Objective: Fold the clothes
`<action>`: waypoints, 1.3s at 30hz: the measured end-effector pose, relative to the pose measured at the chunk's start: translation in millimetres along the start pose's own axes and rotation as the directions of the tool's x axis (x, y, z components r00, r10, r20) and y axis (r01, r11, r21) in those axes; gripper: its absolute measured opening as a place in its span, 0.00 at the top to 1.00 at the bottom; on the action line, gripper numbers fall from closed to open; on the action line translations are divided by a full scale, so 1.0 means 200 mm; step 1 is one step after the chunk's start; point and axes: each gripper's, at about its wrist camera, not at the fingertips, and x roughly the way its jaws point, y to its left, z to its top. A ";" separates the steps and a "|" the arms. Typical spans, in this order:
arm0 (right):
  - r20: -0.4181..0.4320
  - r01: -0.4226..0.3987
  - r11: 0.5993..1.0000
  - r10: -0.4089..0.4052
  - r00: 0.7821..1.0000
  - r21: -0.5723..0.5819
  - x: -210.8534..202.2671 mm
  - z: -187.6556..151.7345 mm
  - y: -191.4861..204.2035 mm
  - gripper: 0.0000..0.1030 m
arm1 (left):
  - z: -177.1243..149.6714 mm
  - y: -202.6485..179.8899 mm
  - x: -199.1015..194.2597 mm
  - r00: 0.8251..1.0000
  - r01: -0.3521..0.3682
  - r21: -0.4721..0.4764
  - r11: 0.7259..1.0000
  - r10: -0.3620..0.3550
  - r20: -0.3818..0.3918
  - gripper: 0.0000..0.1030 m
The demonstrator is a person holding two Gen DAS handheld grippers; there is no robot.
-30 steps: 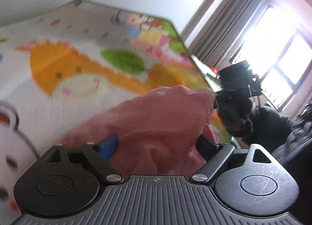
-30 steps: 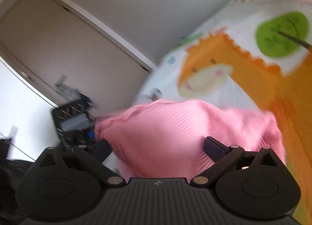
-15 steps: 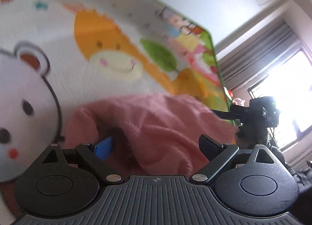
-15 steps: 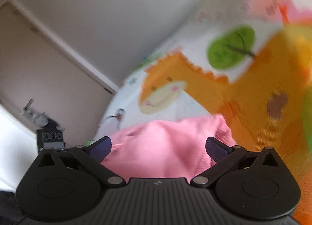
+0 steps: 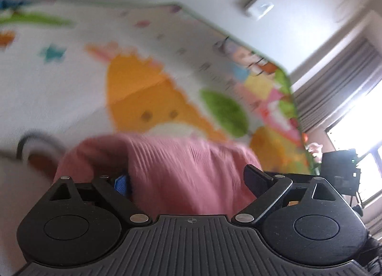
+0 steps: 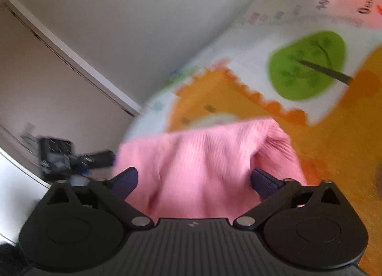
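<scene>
Over the cartoon play mat (image 5: 148,99), both claws, left gripper (image 5: 185,181) and right gripper (image 6: 194,181), stand wide apart with the pink knit garment (image 6: 203,156) bunched between them; whether either actually grips it I cannot tell. Judging by the bunching, level, matched hands would keep edges aligned.

daylight floods in from the window (image 5: 358,137) at the right edge of the left view, blown out to white. both views are smeared by motion blur, the mat (image 5: 71,84) print and pink cloth (image 6: 205,168) soft. fisheye bends the edges; corners go dark.
</scene>
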 end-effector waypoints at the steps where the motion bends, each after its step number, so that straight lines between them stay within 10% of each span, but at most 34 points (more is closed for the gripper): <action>1: -0.007 0.021 1.000 -0.021 1.000 -0.013 0.02 -0.01 -0.01 0.20 | -0.02 0.02 0.01 1.000 -0.006 -0.011 1.000 0.006 -0.011 0.07; 6: -0.016 0.078 0.996 -0.079 0.997 -0.049 0.09 -0.01 -0.02 0.21 | -0.09 0.02 0.04 1.000 -0.012 -0.007 1.000 0.012 -0.007 0.11; 9: -0.024 0.058 0.997 -0.059 0.998 -0.042 0.11 0.03 0.00 0.23 | -0.09 -0.07 0.03 1.000 -0.024 0.041 0.999 0.024 0.003 0.44; 11: -0.030 0.044 0.998 -0.045 0.999 -0.037 0.12 0.05 0.01 0.43 | -0.08 -0.16 -0.08 0.998 0.030 0.086 0.996 -0.035 0.059 0.52; 15: 0.051 -0.051 0.992 0.057 0.997 -0.119 -0.16 0.05 0.19 0.46 | -0.08 -0.30 -0.32 0.981 0.065 0.194 0.979 -0.099 0.168 0.48; 18: 0.042 0.099 0.978 -0.093 0.995 -0.182 -0.21 0.00 0.20 0.46 | -0.14 -0.28 -0.36 0.987 -0.079 0.241 0.967 0.041 0.158 0.35; 22: 0.125 0.362 0.874 -0.340 0.932 -0.325 -0.23 -0.09 0.24 0.45 | -0.22 -0.23 -0.38 0.971 -0.220 0.244 0.945 0.187 0.152 0.32; 26: 0.140 0.269 0.891 -0.233 0.962 -0.366 -0.22 -0.10 0.34 0.42 | -0.22 -0.30 -0.39 0.968 -0.209 0.265 0.941 0.162 0.189 0.23; 34: 0.070 0.235 0.766 -0.242 0.968 -0.599 0.21 -0.27 0.54 0.29 | -0.32 -0.32 -0.12 0.930 -0.362 0.414 0.835 0.351 0.105 0.20; 37: 0.074 0.310 0.679 -0.353 0.933 -0.665 0.25 -0.34 0.47 0.14 | -0.33 -0.27 -0.16 0.938 -0.344 0.384 0.857 0.335 0.093 0.16; 39: 0.054 0.295 0.711 -0.341 0.938 -0.638 0.15 -0.32 0.44 0.14 | -0.34 -0.23 -0.19 0.946 -0.322 0.353 0.879 0.312 0.087 0.14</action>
